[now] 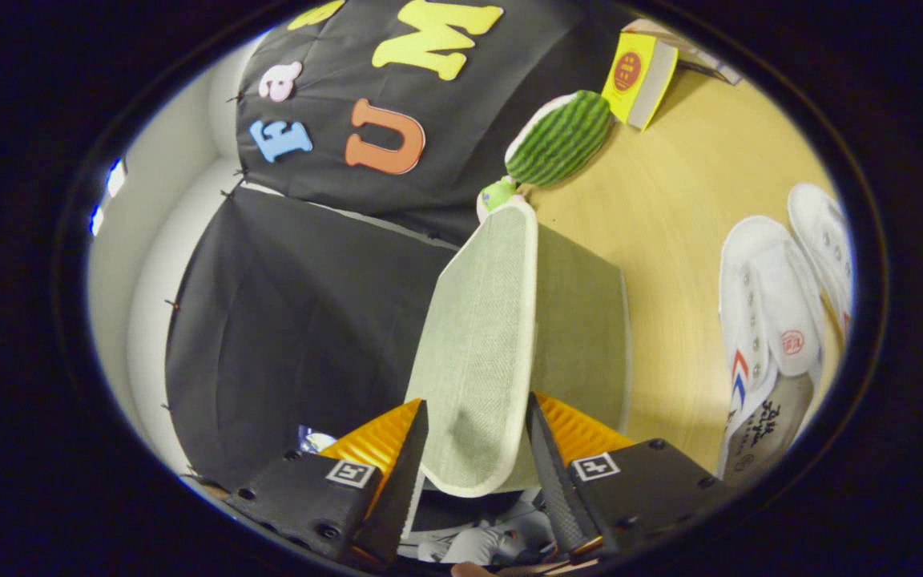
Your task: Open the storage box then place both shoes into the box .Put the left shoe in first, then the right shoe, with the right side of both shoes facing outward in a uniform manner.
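Okay, I've got the gripper (476, 449) clamped on the box lid (481, 353), lifted up off the box (582, 320). Opening step; next I fold it back. Shoes (774, 320) wait on the desk (686, 184).

Raised lid (481, 353) fills gap between hand-held gripper (477, 449) fingers; bare table (678, 240) between box and shoes (774, 320).

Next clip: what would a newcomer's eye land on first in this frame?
First, the green fabric lid of the storage box, swung up on edge between the fingers of the gripper; whether they press it is unclear. Next, the white shoes lying side by side on the wooden table beside the box, and the watermelon-striped toy beyond it.
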The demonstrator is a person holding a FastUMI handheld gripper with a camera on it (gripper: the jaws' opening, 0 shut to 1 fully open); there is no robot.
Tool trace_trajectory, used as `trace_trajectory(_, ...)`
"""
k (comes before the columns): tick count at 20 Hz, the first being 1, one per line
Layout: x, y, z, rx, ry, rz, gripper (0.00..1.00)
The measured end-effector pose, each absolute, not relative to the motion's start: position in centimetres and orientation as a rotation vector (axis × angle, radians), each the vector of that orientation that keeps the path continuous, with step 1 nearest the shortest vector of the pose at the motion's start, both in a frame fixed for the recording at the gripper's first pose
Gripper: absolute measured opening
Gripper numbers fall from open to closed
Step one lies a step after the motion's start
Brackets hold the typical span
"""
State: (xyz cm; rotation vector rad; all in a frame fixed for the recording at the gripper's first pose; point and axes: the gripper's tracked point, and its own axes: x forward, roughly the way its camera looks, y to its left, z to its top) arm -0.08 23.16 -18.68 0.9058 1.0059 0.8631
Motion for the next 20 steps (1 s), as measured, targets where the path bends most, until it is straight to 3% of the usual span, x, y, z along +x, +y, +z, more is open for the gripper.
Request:
trace_trajectory(1,0.0,23.0,-18.7,0.9,1.005,0.858,0.67)
trace_trajectory(4,0.4,22.3,-18.3,0.921,0.985,0.835,0.24)
trace_trajectory(6,0.3,22.3,-17.5,0.928,0.968,0.841,0.09)
trace_trajectory(14,-0.3,24.9,-9.7,0.862,0.862,0.923,0.05)
trace_trajectory(20,-1.6,31.9,-3.3,0.546,0.805,1.003,0.06)
